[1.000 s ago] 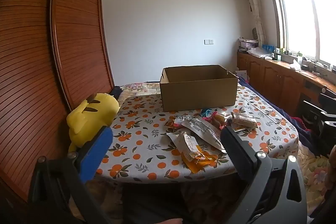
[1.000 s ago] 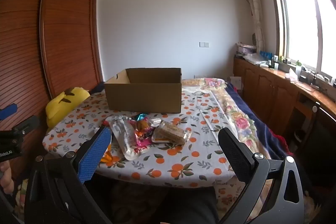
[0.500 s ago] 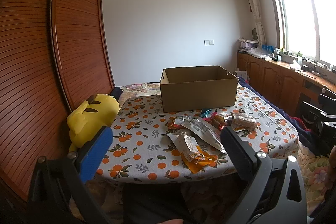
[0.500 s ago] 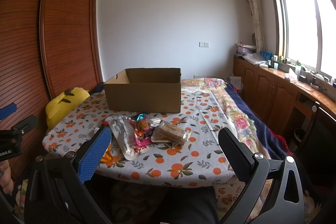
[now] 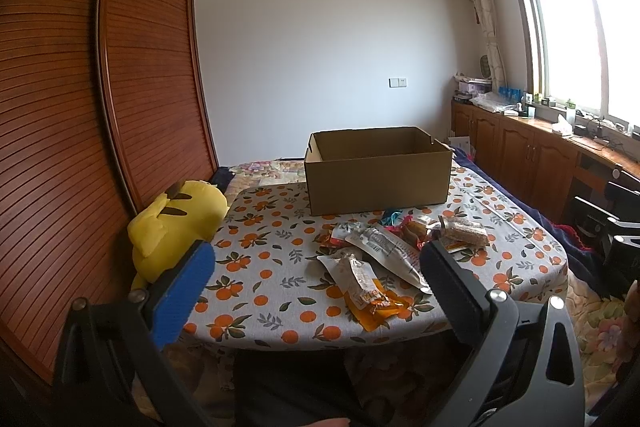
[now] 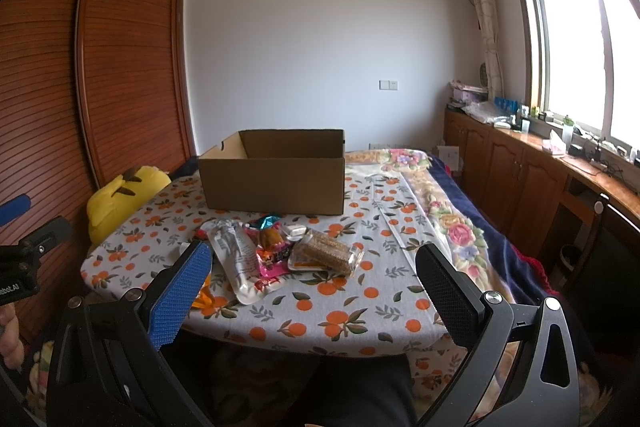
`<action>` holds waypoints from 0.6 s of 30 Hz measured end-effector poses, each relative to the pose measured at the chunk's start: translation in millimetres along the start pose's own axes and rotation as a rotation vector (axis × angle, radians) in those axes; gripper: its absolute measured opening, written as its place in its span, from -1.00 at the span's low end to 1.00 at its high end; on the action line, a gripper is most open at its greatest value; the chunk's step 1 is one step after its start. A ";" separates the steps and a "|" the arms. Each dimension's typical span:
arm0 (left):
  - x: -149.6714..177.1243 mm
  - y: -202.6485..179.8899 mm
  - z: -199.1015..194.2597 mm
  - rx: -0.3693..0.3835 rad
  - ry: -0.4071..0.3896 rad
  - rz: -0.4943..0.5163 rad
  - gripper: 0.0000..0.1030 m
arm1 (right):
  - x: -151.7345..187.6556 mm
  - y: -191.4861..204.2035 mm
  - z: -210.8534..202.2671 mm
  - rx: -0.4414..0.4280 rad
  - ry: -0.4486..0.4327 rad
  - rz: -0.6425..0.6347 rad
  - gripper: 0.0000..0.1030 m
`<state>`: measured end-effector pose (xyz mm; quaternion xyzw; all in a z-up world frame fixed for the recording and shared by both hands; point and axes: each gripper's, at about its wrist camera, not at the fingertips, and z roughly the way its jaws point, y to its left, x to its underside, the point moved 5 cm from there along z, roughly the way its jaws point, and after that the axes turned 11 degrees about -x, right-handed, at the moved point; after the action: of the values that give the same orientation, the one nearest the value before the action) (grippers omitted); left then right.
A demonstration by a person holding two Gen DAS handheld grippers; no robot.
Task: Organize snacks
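- A round table (image 5: pixel 260 279) with an orange-print cloth sits in a bedroom, seen from two handheld grippers held back from its near edge.
- The left gripper (image 5: pixel 316 267) has its fingers spread wide and carries nothing; it hangs short of the table at about 6 o'clock.
- The right gripper (image 6: pixel 312 263) is likewise spread wide and empty, framing the snack pile (image 6: pixel 280 251) between its fingers.
- The snacks lie in a loose heap near the table's middle: a long white packet (image 5: pixel 384 251), an orange wrapper (image 5: pixel 376 307) at the near edge, a clear-wrapped grain bar (image 6: pixel 328 255).
- An open cardboard box (image 5: pixel 378 179) stands just behind the heap at 12 o'clock, seemingly empty, probably where the snacks are meant to go.
- A yellow plush toy (image 5: pixel 172 223) leans at the table's 9 o'clock side.
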<state>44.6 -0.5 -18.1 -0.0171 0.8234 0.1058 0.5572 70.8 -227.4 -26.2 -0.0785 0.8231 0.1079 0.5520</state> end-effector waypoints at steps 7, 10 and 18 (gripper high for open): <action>-9.5 3.1 -6.2 -0.002 -0.006 -0.004 1.00 | 0.2 -0.1 0.2 -0.001 0.000 0.000 1.00; -8.8 2.8 -5.7 -0.002 -0.006 -0.004 1.00 | 0.3 0.0 0.3 -0.001 0.001 0.000 1.00; -9.2 2.7 -5.9 -0.001 -0.007 -0.004 1.00 | 0.2 0.5 0.5 -0.001 0.000 -0.001 1.00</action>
<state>42.2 0.2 -7.0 -0.0188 0.8213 0.1050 0.5604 71.0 -226.9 -26.5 -0.0790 0.8230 0.1081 0.5520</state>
